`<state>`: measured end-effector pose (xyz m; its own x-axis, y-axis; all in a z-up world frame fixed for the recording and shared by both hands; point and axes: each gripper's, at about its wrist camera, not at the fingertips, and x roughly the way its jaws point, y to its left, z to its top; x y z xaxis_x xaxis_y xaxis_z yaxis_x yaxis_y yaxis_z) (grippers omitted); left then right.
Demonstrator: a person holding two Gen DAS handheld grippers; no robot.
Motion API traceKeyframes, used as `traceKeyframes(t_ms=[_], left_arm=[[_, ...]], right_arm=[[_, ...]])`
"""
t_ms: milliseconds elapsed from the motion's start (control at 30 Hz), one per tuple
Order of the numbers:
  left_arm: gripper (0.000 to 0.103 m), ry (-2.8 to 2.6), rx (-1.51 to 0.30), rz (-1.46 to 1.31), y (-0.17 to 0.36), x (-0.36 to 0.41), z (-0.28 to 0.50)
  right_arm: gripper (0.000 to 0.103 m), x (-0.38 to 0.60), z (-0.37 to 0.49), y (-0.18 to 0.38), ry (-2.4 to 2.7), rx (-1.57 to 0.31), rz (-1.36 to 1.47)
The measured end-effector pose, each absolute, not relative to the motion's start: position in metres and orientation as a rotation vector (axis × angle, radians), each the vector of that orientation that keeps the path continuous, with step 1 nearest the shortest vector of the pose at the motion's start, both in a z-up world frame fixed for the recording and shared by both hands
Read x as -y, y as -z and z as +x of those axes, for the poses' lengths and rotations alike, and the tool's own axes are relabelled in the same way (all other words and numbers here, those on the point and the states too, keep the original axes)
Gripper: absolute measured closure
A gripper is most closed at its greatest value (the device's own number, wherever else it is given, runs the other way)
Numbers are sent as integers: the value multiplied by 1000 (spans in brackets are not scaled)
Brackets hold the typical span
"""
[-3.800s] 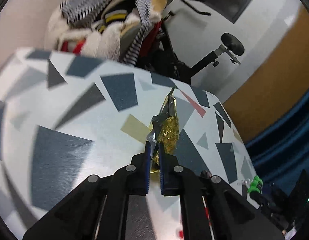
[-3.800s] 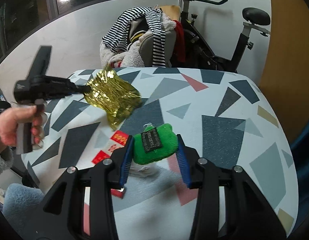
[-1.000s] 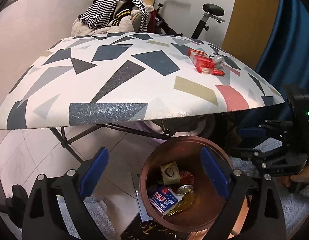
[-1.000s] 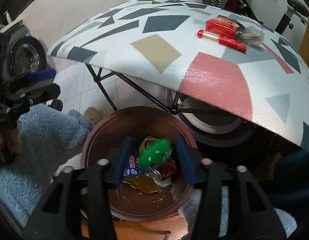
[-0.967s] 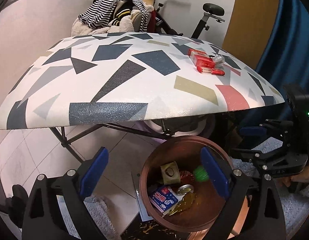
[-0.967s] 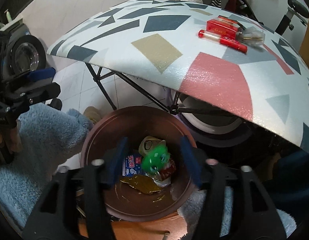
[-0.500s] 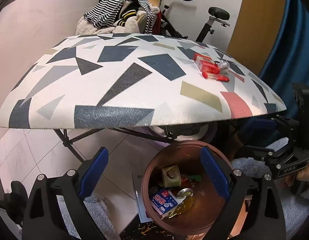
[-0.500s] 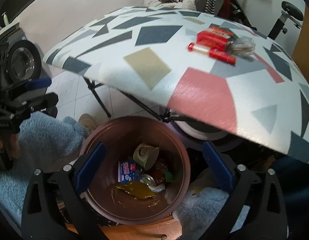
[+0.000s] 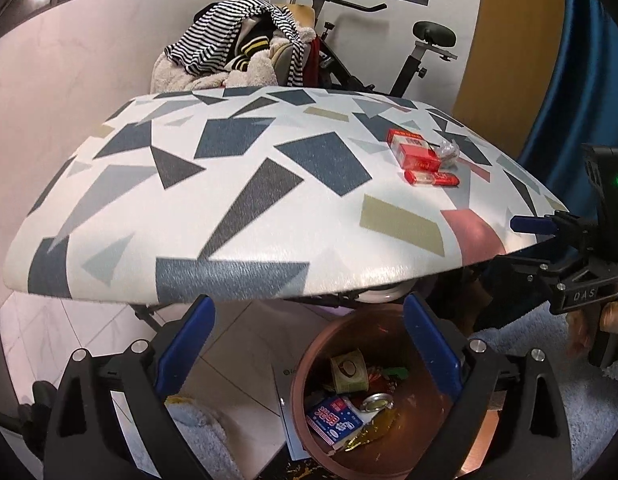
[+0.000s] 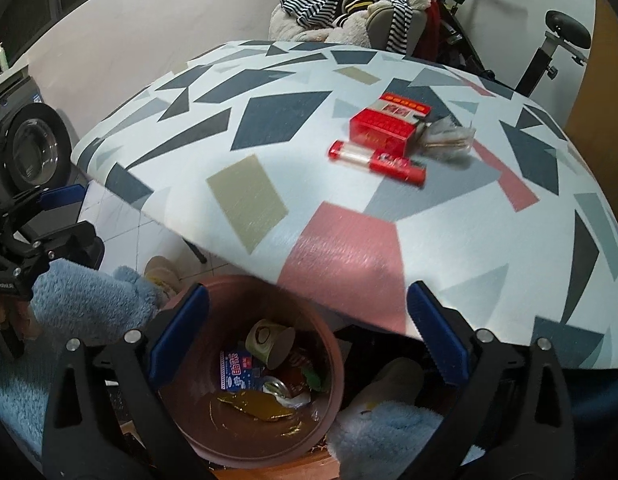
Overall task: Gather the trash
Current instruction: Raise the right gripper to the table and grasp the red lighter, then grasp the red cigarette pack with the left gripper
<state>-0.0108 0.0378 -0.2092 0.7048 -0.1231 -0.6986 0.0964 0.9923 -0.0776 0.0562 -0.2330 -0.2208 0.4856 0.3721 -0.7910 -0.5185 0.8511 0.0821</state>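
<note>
A brown round bin (image 9: 309,428) (image 10: 329,396) stands on the floor below the table's near edge. It holds a gold wrapper (image 10: 257,402), a blue and white packet (image 9: 335,420), a can, a tape roll and the green trash piece (image 9: 395,372). On the patterned table (image 9: 229,200) lie a red box (image 10: 383,126), a red tube (image 10: 377,160) and a crumpled clear wrapper (image 10: 449,138). My left gripper (image 9: 309,344) is open and empty above the bin. My right gripper (image 10: 305,332) is open and empty over the bin and table edge.
A chair piled with striped clothes (image 9: 245,56) and an exercise bike (image 9: 425,52) stand behind the table. Blue fluffy slippers (image 10: 89,300) lie on the floor by the bin. A blue curtain (image 9: 589,80) hangs at the right.
The right gripper opened and dropped the green piece into the bin. Both grippers have since risen and tilted up toward the table, open.
</note>
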Motion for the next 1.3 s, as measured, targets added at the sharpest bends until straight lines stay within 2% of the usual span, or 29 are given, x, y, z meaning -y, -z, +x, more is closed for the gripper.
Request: traceKeyframes(t_ms=[433, 667, 1067, 1133, 1167, 1200, 1300], left_arm=[[10, 117, -739, -15, 186, -52, 27], [10, 109, -752, -96, 192, -63, 48], [10, 97, -775, -139, 200, -73, 69], [10, 98, -779, -137, 199, -71, 71], [10, 101, -781, -138, 199, -70, 72], [10, 104, -783, -137, 199, -69, 74], [10, 114, -790, -130, 197, -64, 79]], right_arm=[[6, 237, 106, 218, -435, -939, -84], [6, 228, 152, 224, -328, -959, 12], [5, 204, 192, 239, -151, -1019, -32], [8, 203, 190, 238, -185, -1007, -54], [16, 204, 189, 239, -194, -1003, -63], [18, 204, 187, 239, -219, -1005, -75], [19, 211, 183, 237, -275, -1006, -73]])
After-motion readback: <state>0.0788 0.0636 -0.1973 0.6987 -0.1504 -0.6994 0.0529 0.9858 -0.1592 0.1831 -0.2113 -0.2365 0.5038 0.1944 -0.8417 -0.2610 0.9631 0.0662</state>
